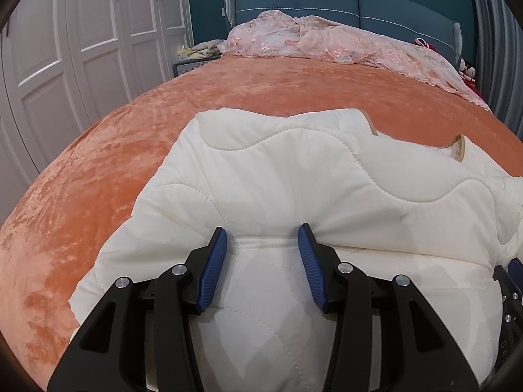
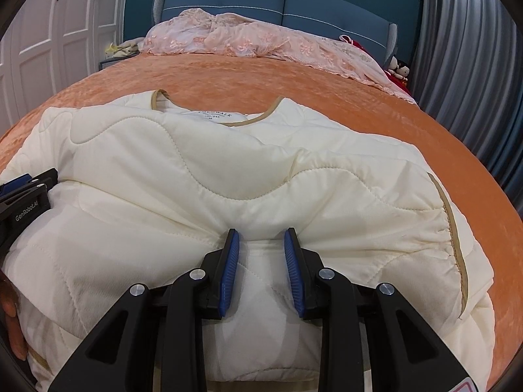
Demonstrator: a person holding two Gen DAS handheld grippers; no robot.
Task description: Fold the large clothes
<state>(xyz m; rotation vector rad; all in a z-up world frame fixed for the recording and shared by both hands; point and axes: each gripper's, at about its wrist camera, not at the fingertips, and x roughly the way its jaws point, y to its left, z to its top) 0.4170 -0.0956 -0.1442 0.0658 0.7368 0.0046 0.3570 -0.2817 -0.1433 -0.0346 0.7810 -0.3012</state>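
A white quilted jacket [image 1: 294, 170] with tan trim lies on the orange bedspread [image 1: 130, 137], its lower part folded up over the body. My left gripper [image 1: 263, 232] is shut on a thick fold at the near edge; the fabric fills the gap between the blue pads [image 1: 214, 268] and puckers at both tips. In the right wrist view the jacket [image 2: 228, 163] shows its collar and size label at the far side. My right gripper [image 2: 261, 235] pinches the same near fold more tightly, with creases running out from its tips. The left gripper's body [image 2: 26, 192] shows at the left edge.
Pink lace bedding [image 1: 327, 42] is heaped at the blue headboard [image 1: 327, 0]. White wardrobe doors [image 1: 65, 49] stand to the left and grey curtains [image 2: 474, 65] to the right. Soft toys [image 2: 398, 68] sit by the curtain. A hand [image 2: 11, 320] shows at the lower left.
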